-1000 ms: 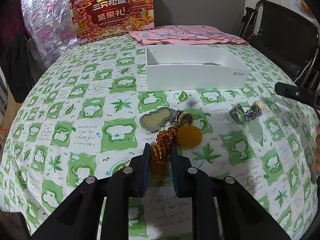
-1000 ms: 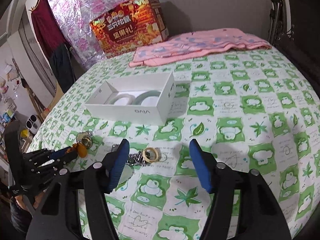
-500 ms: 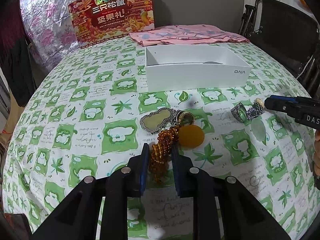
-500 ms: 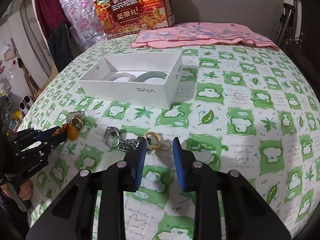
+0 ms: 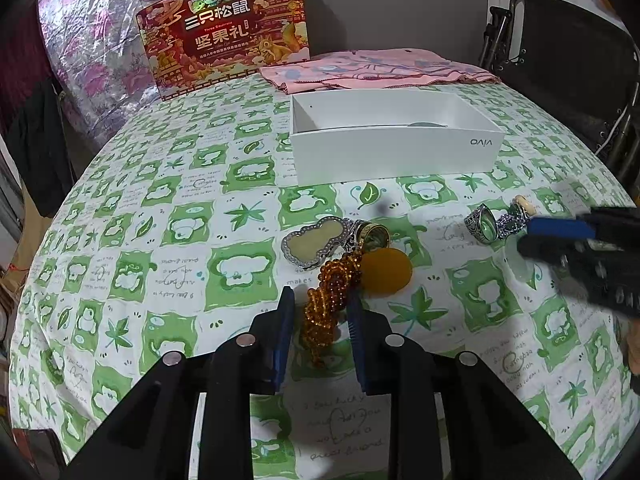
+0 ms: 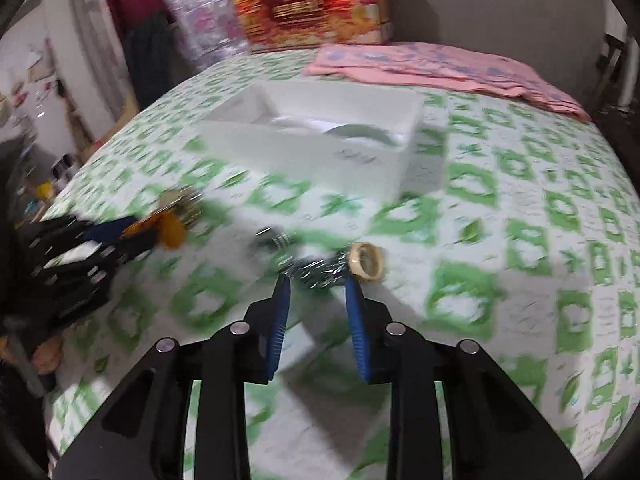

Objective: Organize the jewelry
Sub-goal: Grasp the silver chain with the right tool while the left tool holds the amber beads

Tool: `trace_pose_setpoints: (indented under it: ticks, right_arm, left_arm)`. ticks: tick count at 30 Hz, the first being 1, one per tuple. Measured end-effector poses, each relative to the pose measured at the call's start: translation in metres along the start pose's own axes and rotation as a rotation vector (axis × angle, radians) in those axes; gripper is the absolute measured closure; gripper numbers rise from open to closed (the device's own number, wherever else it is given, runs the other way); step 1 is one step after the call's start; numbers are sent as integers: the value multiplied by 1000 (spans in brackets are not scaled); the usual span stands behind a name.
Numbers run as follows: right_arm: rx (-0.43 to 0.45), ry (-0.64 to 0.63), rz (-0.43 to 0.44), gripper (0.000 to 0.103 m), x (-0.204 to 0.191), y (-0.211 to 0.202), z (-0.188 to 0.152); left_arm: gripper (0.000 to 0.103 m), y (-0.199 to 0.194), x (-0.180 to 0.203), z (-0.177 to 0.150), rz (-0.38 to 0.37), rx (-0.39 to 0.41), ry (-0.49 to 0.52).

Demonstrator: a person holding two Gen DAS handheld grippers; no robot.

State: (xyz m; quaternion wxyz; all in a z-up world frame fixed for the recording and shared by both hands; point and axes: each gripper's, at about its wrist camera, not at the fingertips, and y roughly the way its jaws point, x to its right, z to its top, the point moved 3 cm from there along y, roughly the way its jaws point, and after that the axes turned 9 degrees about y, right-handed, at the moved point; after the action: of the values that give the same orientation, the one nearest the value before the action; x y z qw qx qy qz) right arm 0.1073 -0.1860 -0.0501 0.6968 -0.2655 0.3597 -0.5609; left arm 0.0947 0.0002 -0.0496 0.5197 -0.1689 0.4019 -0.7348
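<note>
An amber bead strand (image 5: 326, 304) lies on the green-patterned tablecloth (image 5: 120, 240), joined to a round amber pendant (image 5: 386, 272). My left gripper (image 5: 320, 316) straddles the strand, open by a narrow gap. Beside the strand sit a silver gourd-shaped pendant (image 5: 314, 242) and a gold ring (image 5: 374, 234). To the right lie a silver ring with a green stone (image 5: 482, 226), a cream ring (image 6: 366, 260) and silver jewellery (image 6: 320, 272). Low over that silver jewellery hangs my right gripper (image 6: 318, 292), narrowly open and blurred. The white box (image 5: 394, 156) holds pale bangles (image 6: 360, 132).
A red gift box (image 5: 224, 28) and a pink cloth (image 5: 376, 68) sit at the back of the table. A black folding chair (image 5: 568, 60) stands at the right. A pale jade pendant (image 5: 518, 264) lies under the right gripper. The tablecloth drops away at the left edge.
My right gripper went from wide open to a narrow gap and dropped toward the silver rings. My left gripper stayed over the bead strand, its fingers spreading slightly.
</note>
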Motion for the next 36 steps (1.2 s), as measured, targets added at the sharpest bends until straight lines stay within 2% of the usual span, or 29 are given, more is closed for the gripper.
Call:
trace_pose_setpoints:
  ticks: [1, 5, 8, 12, 14, 15, 17, 23, 30, 36]
  right_arm:
    - [-1, 20, -11, 75, 6, 2, 3]
    - [-9, 67, 63, 72, 11, 2, 6]
    - [12, 37, 12, 69, 4, 7, 9]
    - [19, 45, 4, 69, 3, 12, 12]
    - [22, 39, 18, 92, 2, 11, 12]
    - [23, 44, 37, 92, 2, 10, 12]
    - [37, 50, 34, 92, 4, 7, 11]
    - [72, 86, 72, 92, 9, -7, 13]
    - [153, 130, 148, 96, 16, -37, 20]
    - [167, 181, 178, 96, 27, -44, 26]
  left_arm:
    - [76, 0, 0, 0, 1, 0, 1]
    - [71, 0, -1, -1, 10, -2, -5]
    - [69, 1, -2, -1, 12, -3, -8]
    - [68, 1, -2, -1, 11, -2, -5]
    - [70, 1, -1, 0, 9, 1, 2]
    - [73, 1, 0, 0, 6, 3, 7]
    - [85, 0, 1, 0, -17, 7, 9]
    - [85, -7, 2, 2, -29, 40, 4]
    - [85, -22, -3, 6, -42, 99, -35]
    - [85, -20, -7, 7, -43, 88, -54]
